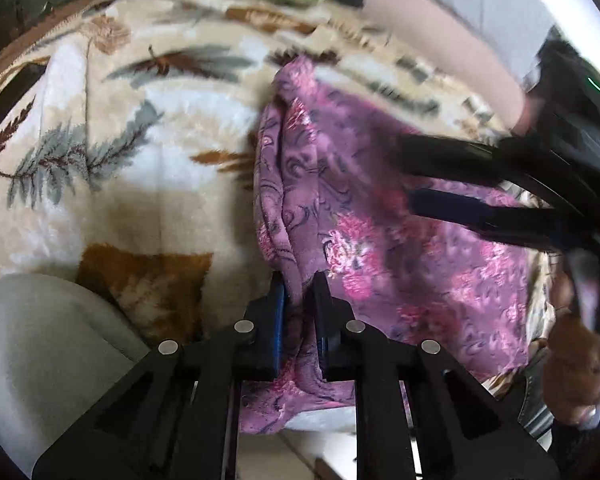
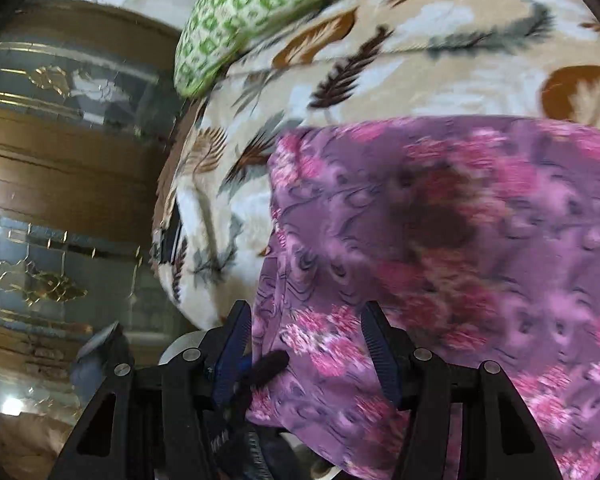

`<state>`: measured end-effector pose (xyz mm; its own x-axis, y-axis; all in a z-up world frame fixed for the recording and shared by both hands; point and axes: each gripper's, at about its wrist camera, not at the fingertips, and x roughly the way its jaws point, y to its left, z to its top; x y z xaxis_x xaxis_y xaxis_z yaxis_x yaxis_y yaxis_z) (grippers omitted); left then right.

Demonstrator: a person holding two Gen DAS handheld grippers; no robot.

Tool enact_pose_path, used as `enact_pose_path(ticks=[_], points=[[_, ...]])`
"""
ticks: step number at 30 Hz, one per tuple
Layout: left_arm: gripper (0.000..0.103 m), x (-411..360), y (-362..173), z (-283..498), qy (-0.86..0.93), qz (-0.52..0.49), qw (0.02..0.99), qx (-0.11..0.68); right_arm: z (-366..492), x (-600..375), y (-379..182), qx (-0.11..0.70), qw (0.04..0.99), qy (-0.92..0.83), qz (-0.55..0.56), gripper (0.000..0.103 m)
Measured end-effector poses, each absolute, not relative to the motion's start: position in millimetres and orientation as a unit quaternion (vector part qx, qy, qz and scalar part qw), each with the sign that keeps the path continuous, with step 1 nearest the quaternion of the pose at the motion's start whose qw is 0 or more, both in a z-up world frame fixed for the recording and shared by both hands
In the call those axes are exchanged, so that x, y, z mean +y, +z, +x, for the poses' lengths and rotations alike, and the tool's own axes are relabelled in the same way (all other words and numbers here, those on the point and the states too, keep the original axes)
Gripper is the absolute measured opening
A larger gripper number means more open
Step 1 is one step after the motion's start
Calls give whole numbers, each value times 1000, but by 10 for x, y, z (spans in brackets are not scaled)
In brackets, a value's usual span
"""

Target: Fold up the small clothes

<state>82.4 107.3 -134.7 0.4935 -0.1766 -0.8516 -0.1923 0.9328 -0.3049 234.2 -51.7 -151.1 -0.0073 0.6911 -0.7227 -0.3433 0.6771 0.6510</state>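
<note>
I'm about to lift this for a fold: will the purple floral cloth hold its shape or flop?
Probably floppy: the purple floral cloth bunches into soft folds where the left gripper pinches it. Likely light, since it drapes thinly over the blanket. It may sag between grip points.

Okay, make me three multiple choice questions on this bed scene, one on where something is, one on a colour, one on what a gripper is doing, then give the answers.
1. Where does the green patterned pillow lie?
A. at the far end of the leaf-print blanket
B. on the floor
C. on top of the garment

2. What colour is the floral garment?
A. yellow
B. purple with pink flowers
C. plain white

3. What is the left hand-held gripper doing?
A. hanging open over bare blanket
B. gripping the pillow
C. pinching a bunched edge of the garment

Answers: 1 A, the pillow sits beyond the blanket's far edge; 2 B, both views show purple cloth with pink blooms; 3 C, its fingers close on gathered fabric.
</note>
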Motion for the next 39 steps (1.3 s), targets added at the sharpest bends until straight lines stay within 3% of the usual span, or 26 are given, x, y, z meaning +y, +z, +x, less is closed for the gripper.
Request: enact_pose_path(ticks=[9, 11, 14, 15, 21, 27, 33, 39], points=[[12, 902, -1176, 748, -14, -140, 882, 449, 2388, 413, -1674, 621, 697, 359, -13, 53], [11, 897, -1176, 768, -18, -139, 882, 450, 2379, 461, -1730, 624, 702, 338, -60, 29], [11, 828, -1146, 780, -25, -129, 886, 445, 2341, 438, -1745, 619, 706, 333, -87, 13], [11, 780, -1120, 765, -28, -120, 888, 444, 2330, 415, -1723, 616, 709, 331, -89, 12], [11, 442, -602, 635, -70, -121, 897, 420, 2224, -419, -1050, 545, 754, 365, 36, 10], [11, -673, -162, 572, -168, -25, 900, 401, 1938, -1940, -690, 459, 790, 346, 211, 10], [11, -1777, -476, 725, -244, 62, 855, 454, 1710, -3274, -1184, 426, 800, 266, 327, 10], [11, -2167, -829, 954, -287, 34, 833, 473, 1850, -3853, -1591, 458, 781, 179, 384, 10]])
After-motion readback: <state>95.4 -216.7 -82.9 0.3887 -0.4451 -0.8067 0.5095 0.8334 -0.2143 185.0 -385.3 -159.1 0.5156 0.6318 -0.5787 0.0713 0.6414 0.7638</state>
